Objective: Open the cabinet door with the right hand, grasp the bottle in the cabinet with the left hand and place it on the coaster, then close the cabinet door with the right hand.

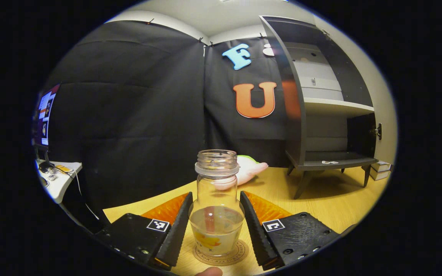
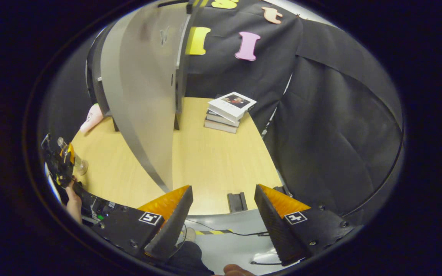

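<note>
bottle [image 1: 216, 207]: upright on coaster [image 1: 221, 253], near bench [image 1: 332, 199] front edge, uncapped, liquid inside
left gripper [image 1: 216, 226]: fingers apart, flanking bottle w/ slim gaps
right gripper [image 2: 221, 214]: fingers apart, empty
cabinet door [image 2: 140, 96]: open (still to close)
risk: a finger could clip bottle on pullback, causing tip + spill

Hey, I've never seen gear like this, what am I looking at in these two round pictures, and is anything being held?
A person holds a two-finger gripper in each hand; each carries a fisheye camera looking along its own jaws. In the left gripper view, the left gripper has its jaws either side of a lidless glass bottle standing on a round coaster on the wooden table; contact is unclear. Beyond stands the open cabinet. In the right gripper view, the right gripper is open and holds nothing, near the cabinet door, with stacked books behind.
</note>
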The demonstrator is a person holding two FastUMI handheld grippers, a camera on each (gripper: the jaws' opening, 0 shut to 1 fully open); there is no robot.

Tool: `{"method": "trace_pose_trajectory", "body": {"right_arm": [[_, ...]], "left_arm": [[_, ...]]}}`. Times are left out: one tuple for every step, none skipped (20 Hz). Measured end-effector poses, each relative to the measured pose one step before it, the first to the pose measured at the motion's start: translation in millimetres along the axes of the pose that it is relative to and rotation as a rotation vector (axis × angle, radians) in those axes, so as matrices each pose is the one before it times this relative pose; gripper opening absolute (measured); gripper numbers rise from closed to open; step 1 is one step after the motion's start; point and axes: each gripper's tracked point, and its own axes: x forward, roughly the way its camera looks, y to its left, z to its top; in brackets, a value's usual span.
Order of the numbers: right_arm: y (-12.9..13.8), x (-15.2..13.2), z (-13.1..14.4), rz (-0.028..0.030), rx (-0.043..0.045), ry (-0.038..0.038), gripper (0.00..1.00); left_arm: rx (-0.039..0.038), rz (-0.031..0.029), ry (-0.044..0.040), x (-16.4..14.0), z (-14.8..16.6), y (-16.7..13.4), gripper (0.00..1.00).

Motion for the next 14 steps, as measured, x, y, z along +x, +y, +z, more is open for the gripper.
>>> {"method": "trace_pose_trajectory", "body": {"right_arm": [[3.97,5.36,-3.99,0.00874,0.01513,0.01861,1.0],[1.09,0.19,-2.01,0.00667,0.00834,0.01297,1.0],[2.03,0.0,0.71,0.0079,0.00651,0.00349,1.0],[0.32,0.95,-0.49,0.00096,0.00326,0.00105,1.0],[-0.31,-0.44,0.09,0.00066,-0.00076,0.00005,1.0],[-1.56,0.15,-0.14,-0.00101,-0.00469,-0.0009,1.0],[-1.92,0.38,1.14,-0.003,-0.00385,-0.00186,1.0],[-1.62,0.1,0.07,-0.00274,-0.00623,-0.00241,1.0],[-1.74,0.36,-0.49,-0.00219,-0.00852,-0.00128,1.0],[-2.41,0.53,-2.0,-0.0022,-0.00847,-0.0018,1.0],[-2.98,0.48,-3.45,-0.00414,-0.00264,0.00444,1.0],[-2.08,1.7,-6.44,0.00207,0.0072,0.00907,1.0],[-1.66,1.23,-5.32,-0.00057,0.01375,0.01101,1.0],[-2.04,0.82,-2.65,0.00027,0.00963,0.00632,1.0]], "left_arm": [[-0.02305,-0.02096,0.00339,-1.58,-0.15,-7.09,0.63],[-0.01309,-0.00695,0.00861,-1.73,-0.82,-5.11,0.73],[0.01038,0.00474,-0.00446,-0.91,0.56,0.43,0.75],[0.00523,0.00138,0.00278,-1.08,-1.01,1.04,0.75],[-0.0025,0.00164,-0.00176,-0.96,-0.31,-0.27,0.75],[-0.01227,-0.00551,0.00265,0.29,-0.3,-2.01,0.76],[-0.02411,-0.00665,0.00873,-1.02,-1.32,-1.89,0.77],[-0.02837,0.00394,-0.01005,-0.16,1.66,1.86,0.8],[-0.02674,-0.00062,-0.00952,0.32,2.44,0.51,0.89],[-0.00774,0.00744,-0.00932,1.31,0.53,2.55,0.98],[0.00943,0.00805,-0.00027,-0.73,0.58,1.96,0.95],[0.01208,0.00131,0.00143,0.54,-0.44,0.5,0.95],[0.01125,-0.00294,0.00325,-0.62,0.57,-0.55,0.95],[0.00944,-0.00932,-0.0032,-0.31,1.77,-1.63,0.95]]}}
